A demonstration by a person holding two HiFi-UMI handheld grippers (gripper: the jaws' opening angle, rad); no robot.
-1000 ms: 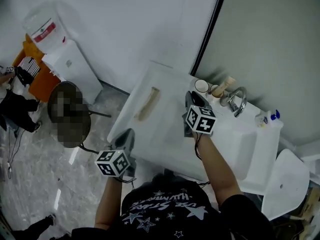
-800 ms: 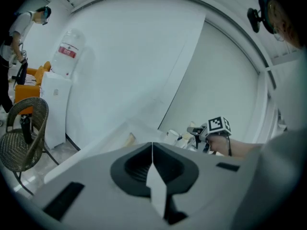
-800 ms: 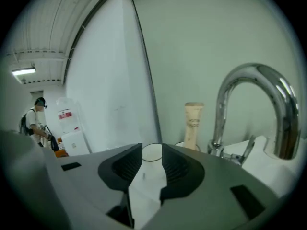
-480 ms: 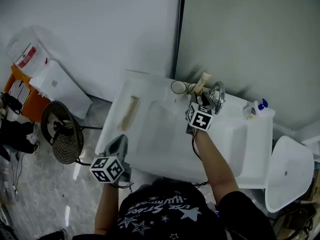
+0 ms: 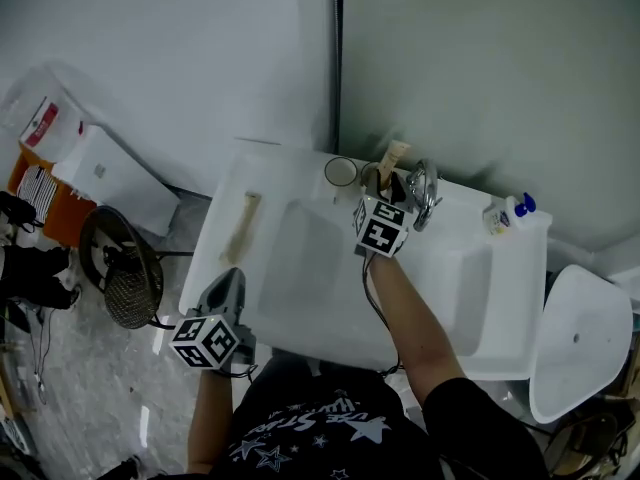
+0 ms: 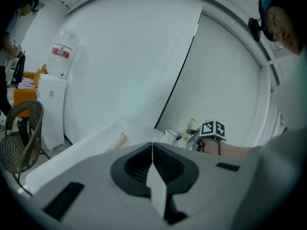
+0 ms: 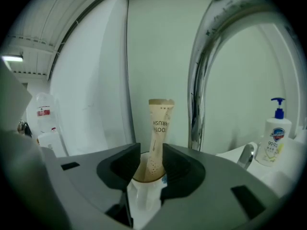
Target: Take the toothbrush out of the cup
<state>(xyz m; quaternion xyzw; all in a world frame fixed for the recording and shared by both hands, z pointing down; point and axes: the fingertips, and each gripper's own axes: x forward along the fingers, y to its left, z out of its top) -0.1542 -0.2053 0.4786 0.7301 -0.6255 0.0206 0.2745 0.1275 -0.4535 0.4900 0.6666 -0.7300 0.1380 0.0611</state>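
Jaws on the left gripper (image 6: 152, 152) are pressed together on nothing, parked off the near-left edge of the sink (image 5: 300, 258). Further right, the toothbrush (image 7: 158, 128), in its paper sleeve, stands in the cup (image 7: 143, 193), and the right gripper (image 7: 151, 159) has its jaws apart either side of it, low at the rim, not pinching yet. My worry: closing there could catch the rim too and drag the cup over, or bump the tap (image 7: 199, 80) just to the right. A second ago that gripper sat short of the cups; it has since moved right up to this one
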